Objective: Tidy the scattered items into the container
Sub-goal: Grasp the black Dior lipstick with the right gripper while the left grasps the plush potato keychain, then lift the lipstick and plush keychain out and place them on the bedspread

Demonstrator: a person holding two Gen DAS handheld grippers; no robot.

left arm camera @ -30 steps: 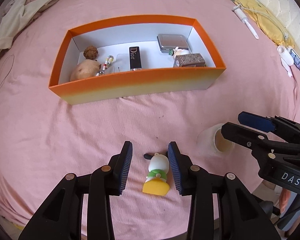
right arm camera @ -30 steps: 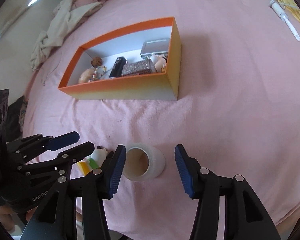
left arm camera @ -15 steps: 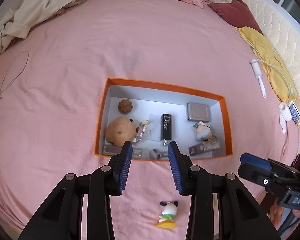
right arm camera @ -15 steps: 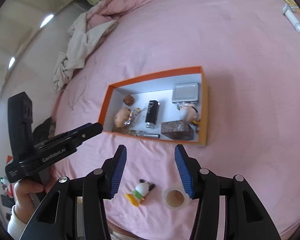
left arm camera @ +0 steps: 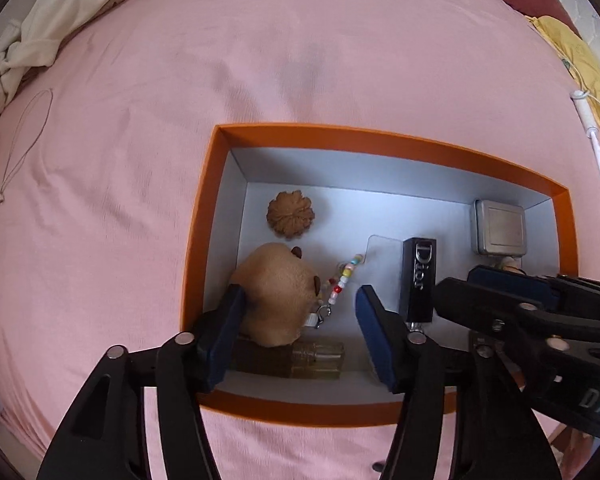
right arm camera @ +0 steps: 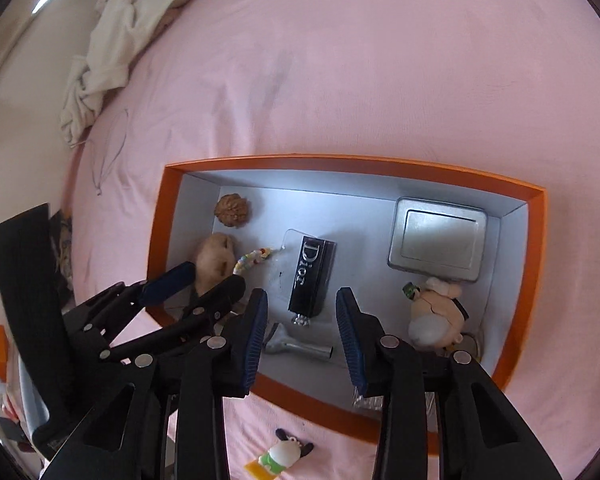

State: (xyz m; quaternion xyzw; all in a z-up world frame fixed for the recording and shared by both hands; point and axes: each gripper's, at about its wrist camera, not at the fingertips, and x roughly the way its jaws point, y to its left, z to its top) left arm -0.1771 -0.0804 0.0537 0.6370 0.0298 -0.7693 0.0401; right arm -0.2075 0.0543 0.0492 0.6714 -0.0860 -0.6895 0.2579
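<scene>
An orange box (left arm camera: 380,144) with a white inside lies on the pink bed; it also shows in the right wrist view (right arm camera: 340,162). It holds a walnut (left arm camera: 290,214), a tan plush (left arm camera: 276,296), a bead chain (left arm camera: 342,280), a black Dior case (left arm camera: 418,276), a silver tin (right arm camera: 438,244), a small figurine (right arm camera: 434,318) and a metal tube (right arm camera: 300,346). A small white-and-green toy on a yellow base (right arm camera: 280,456) lies on the bed outside the box's near wall. My left gripper (left arm camera: 298,336) is open and empty above the box's left end. My right gripper (right arm camera: 302,334) is open and empty above the box's middle.
Crumpled cream cloth (left arm camera: 40,36) lies at the bed's far left. A thin cord loop (left arm camera: 20,148) lies left of the box. A white pen-like object (left arm camera: 592,136) and yellow fabric (left arm camera: 580,60) lie at the far right.
Both grippers rose from bed level and came forward over the box. The toy and the tape roll, once between the fingers, stayed on the bed. Both grippers stayed open.
</scene>
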